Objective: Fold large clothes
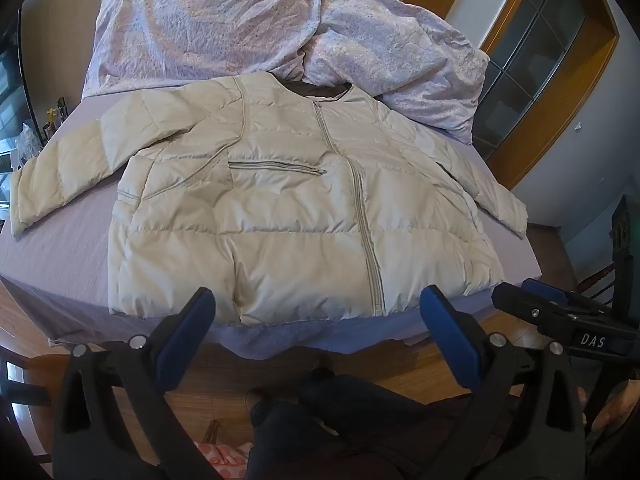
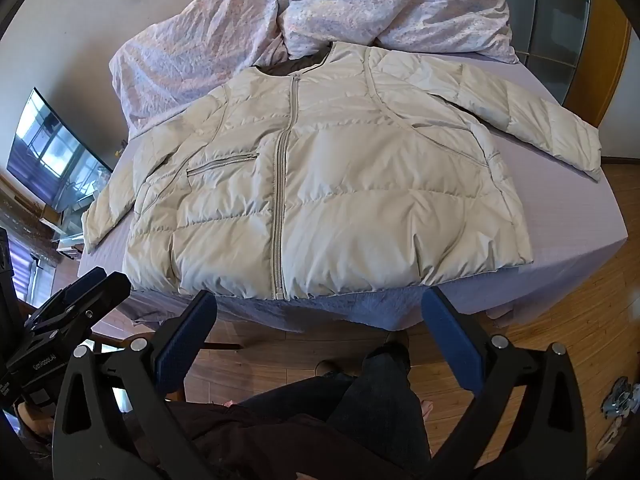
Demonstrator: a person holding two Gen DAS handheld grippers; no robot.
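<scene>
Beige puffer jacket (image 1: 288, 208) lies flat, zipped, front up on the lavender bed (image 1: 52, 248), hem at the bed's near edge, collar far, by the crumpled duvet (image 1: 240, 28). Both sleeves spread sideways, cuffs at the bed's side edges. My left gripper (image 1: 316, 312) and right gripper (image 2: 320, 316) hang short of the hem, jaws spread wide, nothing between them — no contact. Left is nearer the sleeve (image 1: 60, 172) on its side, right nearer the other sleeve (image 2: 552, 128). Little bare sheet beside the jacket — probably fold sleeves inward.

Jacket (image 1: 280, 208) cream-beige, grey zip. Bed sheet (image 1: 60, 252) plain lilac. Duvet (image 1: 208, 28) pale pink-lilac, fine speckled print. Gripper pads (image 1: 188, 336) blue on black frames. Floor (image 2: 560, 320) amber wood.
</scene>
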